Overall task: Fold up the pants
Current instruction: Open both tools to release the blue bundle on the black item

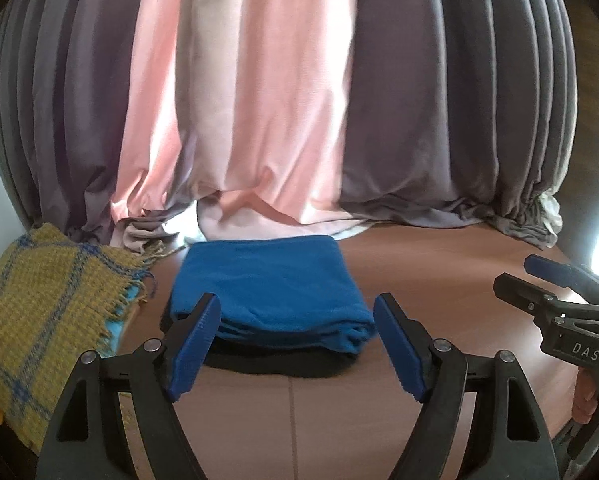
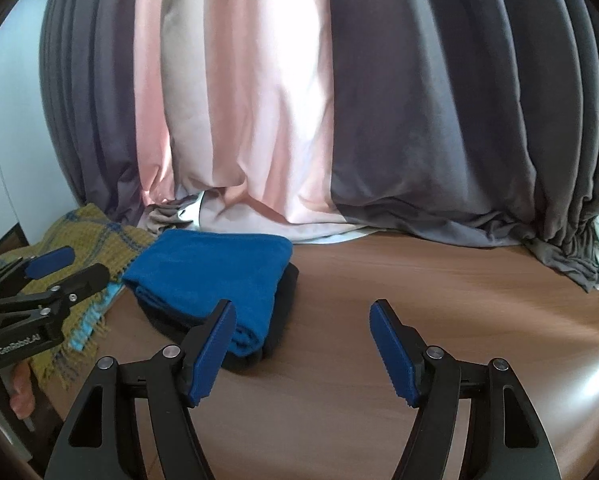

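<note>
Though thick, pants (image 1: 267,284) neatly folded

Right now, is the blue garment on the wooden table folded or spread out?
Folded. The blue fleece pants lie as a compact layered rectangle with stacked edges at the near side, resting on a dark folded garment.

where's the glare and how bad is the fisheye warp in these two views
Left wrist view: a blown-out bright strip at the far right edge, curtains bulging barrel-like, dark corners, folded blue pants fairly sharp. Right wrist view: a glare patch on the wooden table at lower right, backlit pink curtain panel washed out, same bowed edges.
</note>
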{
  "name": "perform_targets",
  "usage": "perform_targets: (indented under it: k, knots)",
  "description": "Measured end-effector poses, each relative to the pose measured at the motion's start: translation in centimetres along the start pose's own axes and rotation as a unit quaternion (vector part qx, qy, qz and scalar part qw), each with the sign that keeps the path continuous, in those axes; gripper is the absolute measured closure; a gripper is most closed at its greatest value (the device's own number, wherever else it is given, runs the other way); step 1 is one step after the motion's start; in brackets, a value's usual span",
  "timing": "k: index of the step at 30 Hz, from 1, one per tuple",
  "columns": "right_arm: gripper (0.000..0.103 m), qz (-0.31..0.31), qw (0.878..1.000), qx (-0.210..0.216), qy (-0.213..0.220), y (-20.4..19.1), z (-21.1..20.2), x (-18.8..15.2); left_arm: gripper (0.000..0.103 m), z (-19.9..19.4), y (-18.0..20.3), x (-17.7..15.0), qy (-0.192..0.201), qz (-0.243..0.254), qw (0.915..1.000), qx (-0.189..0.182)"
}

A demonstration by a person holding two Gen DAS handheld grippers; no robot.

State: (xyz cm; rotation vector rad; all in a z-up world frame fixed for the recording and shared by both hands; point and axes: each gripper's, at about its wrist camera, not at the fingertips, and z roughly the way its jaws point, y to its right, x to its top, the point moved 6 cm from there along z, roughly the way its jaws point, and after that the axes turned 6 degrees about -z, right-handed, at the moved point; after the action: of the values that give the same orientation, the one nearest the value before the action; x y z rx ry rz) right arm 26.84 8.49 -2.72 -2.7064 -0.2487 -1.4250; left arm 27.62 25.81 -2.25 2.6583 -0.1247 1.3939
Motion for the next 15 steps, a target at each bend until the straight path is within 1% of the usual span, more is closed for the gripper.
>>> perform_targets:
  k: [3, 10, 15]
  knots:
    - [0.033, 0.000, 1.000, 0.002, 0.000, 0.6, -1.6, -0.7, 0.024, -1.4, 1.5, -0.9, 0.004, -0.001, 1.0000, -0.003]
    - [0.033, 0.003, 1.000, 0.005, 0.005, 1.4, -5.4, -2.6, 0.024, -4.5, 3.6, -2.9, 0.012, -0.006, 0.9999, 0.009]
    - [0.033, 0.002, 1.000, 0.013, 0.009, 1.9, -7.8, -4.0, 0.024, -6.5, 5.1, -4.4, 0.011, -0.007, 0.9998, 0.014]
